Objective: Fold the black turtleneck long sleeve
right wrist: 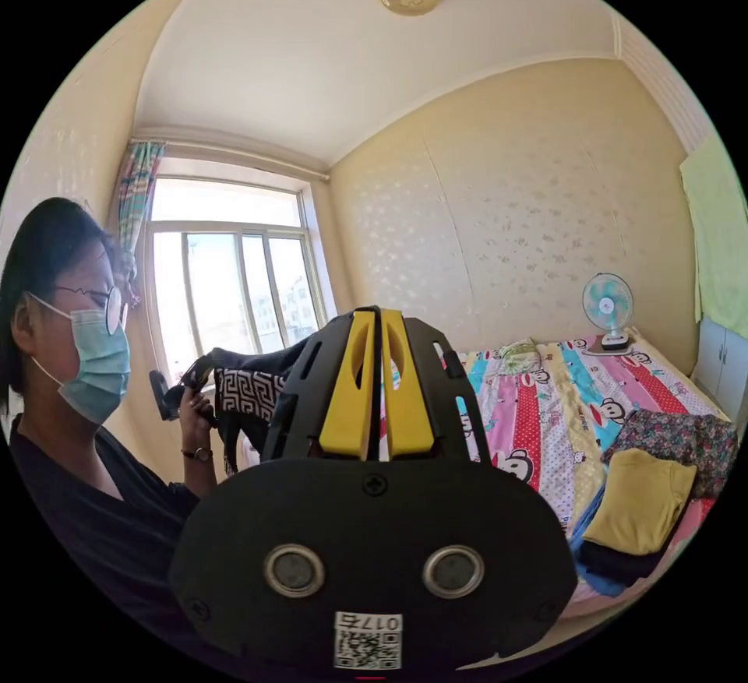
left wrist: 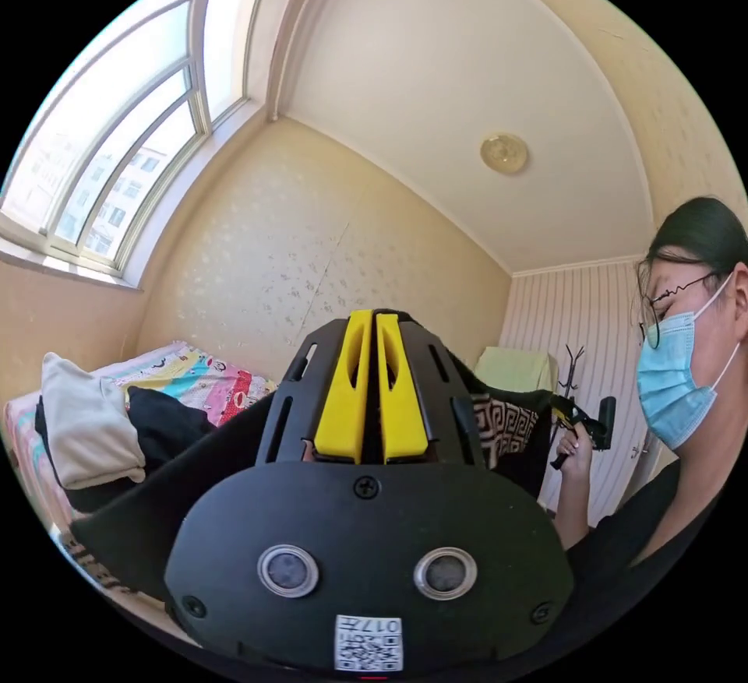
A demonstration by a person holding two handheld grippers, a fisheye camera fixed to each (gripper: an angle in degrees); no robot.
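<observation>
Our left tool point(left wrist: 372, 321) has its yellow jaws together on the black turtleneck point(left wrist: 156, 496), whose cloth stretches away toward seven o'clock. The right tool point(right wrist: 379, 317) is likewise nearly closed, though we cannot tell whether it grips cloth — the garment's patterned collar point(right wrist: 248, 395) shows at nine o'clock, held up near the person's hand point(right wrist: 195, 410). Beyond lies the bed point(right wrist: 538, 418) with folded clothes point(right wrist: 643, 500).
</observation>
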